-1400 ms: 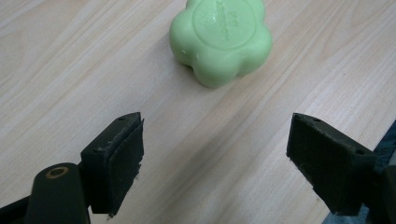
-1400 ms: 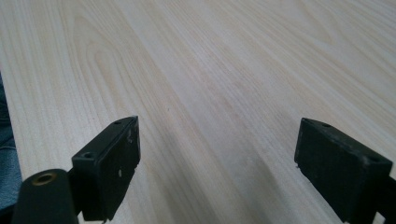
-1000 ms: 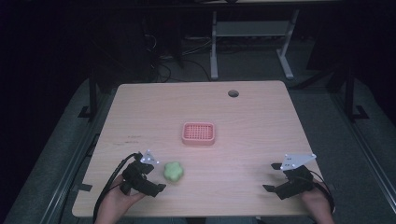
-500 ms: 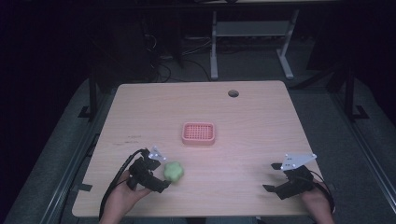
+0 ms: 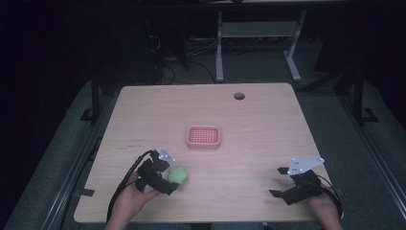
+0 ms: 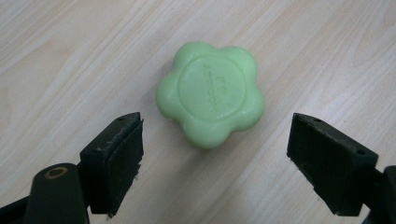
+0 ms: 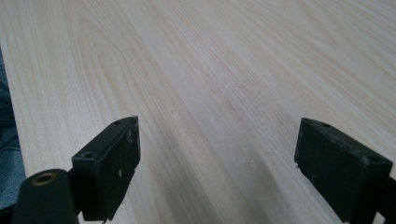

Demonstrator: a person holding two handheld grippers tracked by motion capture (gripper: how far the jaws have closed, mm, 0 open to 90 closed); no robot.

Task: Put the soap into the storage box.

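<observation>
Overhead view; two close tabletop [image 5: 249, 120] views

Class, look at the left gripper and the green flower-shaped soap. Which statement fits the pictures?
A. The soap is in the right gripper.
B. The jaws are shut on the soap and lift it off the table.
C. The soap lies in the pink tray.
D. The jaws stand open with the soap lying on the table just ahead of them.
D: in the left gripper view the left gripper has its jaws wide apart, and the green soap lies flat on the table, untouched.

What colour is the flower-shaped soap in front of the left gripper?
Pale green; the soap shows best in the left gripper view.
</observation>
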